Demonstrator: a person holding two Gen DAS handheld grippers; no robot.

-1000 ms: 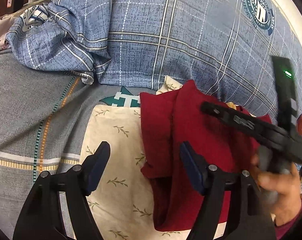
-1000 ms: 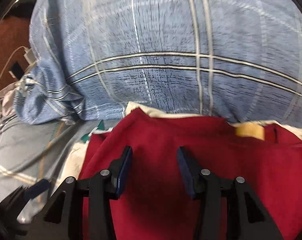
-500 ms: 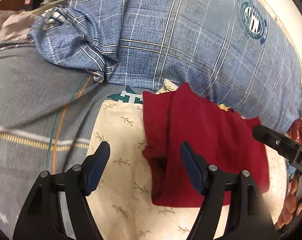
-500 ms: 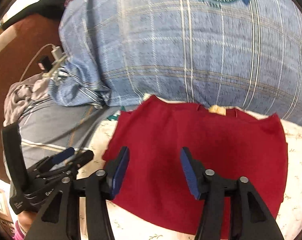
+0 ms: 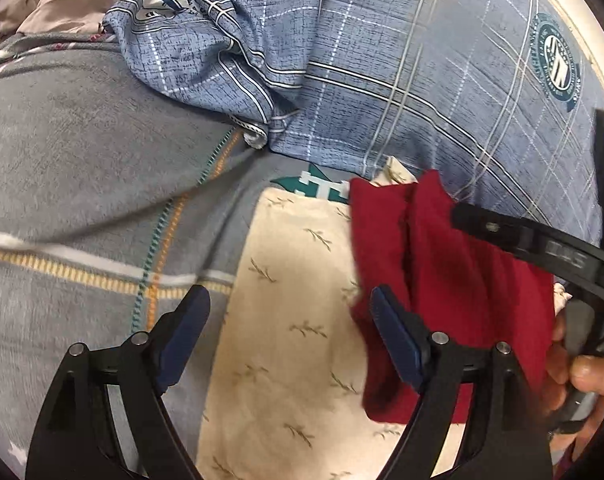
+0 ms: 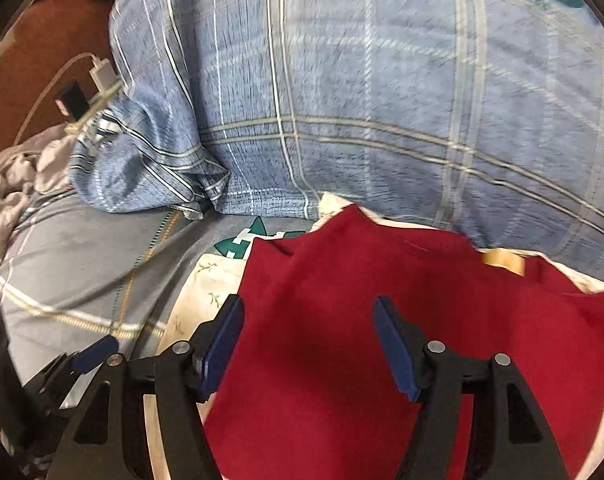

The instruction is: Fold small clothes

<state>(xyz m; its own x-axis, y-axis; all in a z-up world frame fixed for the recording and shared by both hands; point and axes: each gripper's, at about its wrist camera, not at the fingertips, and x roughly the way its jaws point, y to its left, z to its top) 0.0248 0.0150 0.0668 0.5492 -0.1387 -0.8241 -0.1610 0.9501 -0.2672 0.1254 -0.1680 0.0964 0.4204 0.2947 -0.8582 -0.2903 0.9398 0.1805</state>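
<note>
A dark red garment [image 5: 454, 280] lies partly folded on a cream leaf-print cloth [image 5: 294, 280] on the bed. My left gripper [image 5: 290, 304] hovers over the cream cloth just left of the garment; its jaws are opening with nothing between them. In the right wrist view the red garment [image 6: 382, 300] fills the foreground, a tan label [image 6: 502, 260] at its far edge. My right gripper [image 6: 308, 312] stands open above it, gripping nothing. The right gripper's body [image 5: 542, 248] crosses the garment's right side, held by a hand [image 5: 590, 372].
A large blue plaid pillow [image 6: 382, 100] rises right behind the garment. Grey striped bedding [image 5: 82, 160] spreads to the left. A charger with a cable [image 6: 98, 76] and crumpled grey fabric [image 6: 14, 184] lie at the far left by the bed's edge.
Both grippers' jaws have widened. The left gripper has shifted left onto the cream cloth. The right gripper drew back from the garment, then came in low over it again.
</note>
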